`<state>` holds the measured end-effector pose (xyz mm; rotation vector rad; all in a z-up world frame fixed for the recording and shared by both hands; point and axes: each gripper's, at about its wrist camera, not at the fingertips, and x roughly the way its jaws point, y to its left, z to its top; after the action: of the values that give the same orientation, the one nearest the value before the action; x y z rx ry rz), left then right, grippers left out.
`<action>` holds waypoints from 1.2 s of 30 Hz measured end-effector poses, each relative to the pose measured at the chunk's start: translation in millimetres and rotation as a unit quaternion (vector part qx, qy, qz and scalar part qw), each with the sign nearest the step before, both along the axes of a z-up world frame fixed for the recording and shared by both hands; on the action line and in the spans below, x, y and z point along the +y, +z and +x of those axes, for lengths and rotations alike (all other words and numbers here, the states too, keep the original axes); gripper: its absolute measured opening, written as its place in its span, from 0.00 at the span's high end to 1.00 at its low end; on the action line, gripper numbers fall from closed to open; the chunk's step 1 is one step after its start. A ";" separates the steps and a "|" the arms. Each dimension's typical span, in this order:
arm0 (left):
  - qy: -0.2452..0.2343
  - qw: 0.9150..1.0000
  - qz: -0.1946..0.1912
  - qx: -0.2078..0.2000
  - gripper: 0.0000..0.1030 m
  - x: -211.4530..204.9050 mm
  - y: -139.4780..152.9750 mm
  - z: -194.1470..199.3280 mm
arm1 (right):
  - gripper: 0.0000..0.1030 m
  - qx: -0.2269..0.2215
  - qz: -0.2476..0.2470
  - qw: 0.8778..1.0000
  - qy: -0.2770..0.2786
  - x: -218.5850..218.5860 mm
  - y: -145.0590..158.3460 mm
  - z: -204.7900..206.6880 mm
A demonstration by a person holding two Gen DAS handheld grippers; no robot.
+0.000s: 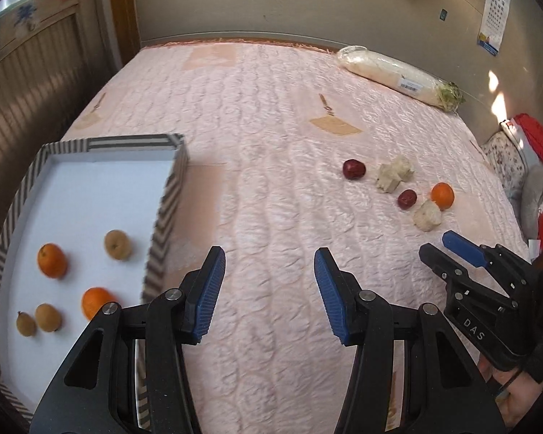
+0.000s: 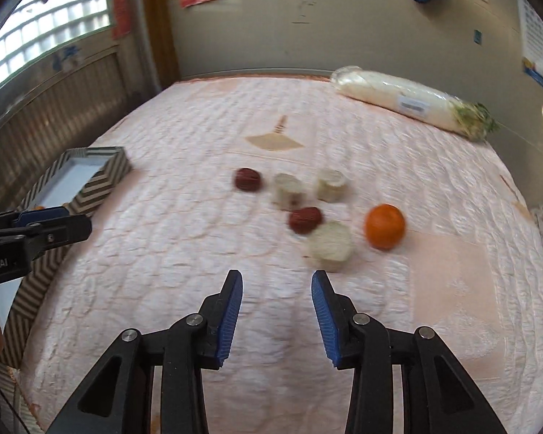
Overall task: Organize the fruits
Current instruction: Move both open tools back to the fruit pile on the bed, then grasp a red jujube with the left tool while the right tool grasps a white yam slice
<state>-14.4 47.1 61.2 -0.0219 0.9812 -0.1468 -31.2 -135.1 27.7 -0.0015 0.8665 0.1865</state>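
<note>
Left wrist view: the left gripper (image 1: 269, 289) hangs spread and empty over the bed (image 1: 271, 126); lower left, the striped tray (image 1: 170, 195) collects sorted fruit. Right wrist view: the right gripper (image 2: 277, 311), spread and empty, faces the orange (image 2: 384, 226) at centre right, likely next.

The left claw (image 1: 269, 275) hides part of an orange (image 1: 95, 301) in the tray (image 1: 166, 195); the pale chunks (image 2: 330, 241) at twelve o'clock are blurred.
</note>
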 end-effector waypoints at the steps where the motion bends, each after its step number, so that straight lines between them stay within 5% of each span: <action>1: -0.003 1.000 0.001 0.001 0.50 -4.1 -0.5 3.1 | 0.63 0.002 0.001 1.000 -0.004 -5.4 -1.5 1.5; 16: -0.033 0.999 0.012 0.036 0.50 -55.2 -17.2 62.7 | 0.62 0.005 -0.011 1.000 0.012 -29.3 -17.8 40.3; 18: -0.031 0.999 0.011 0.042 0.50 -57.7 -20.5 72.4 | 0.72 0.004 -0.009 1.000 0.013 -28.7 -18.2 42.8; 36: -0.030 0.996 -0.023 0.076 0.50 -83.7 -41.6 124.9 | 0.72 0.003 0.022 0.999 0.024 -35.9 -18.7 41.8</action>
<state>110.5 -36.7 19.6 -0.0468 1.1308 -0.2257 10.5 -171.0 9.1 0.0194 0.8691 0.2499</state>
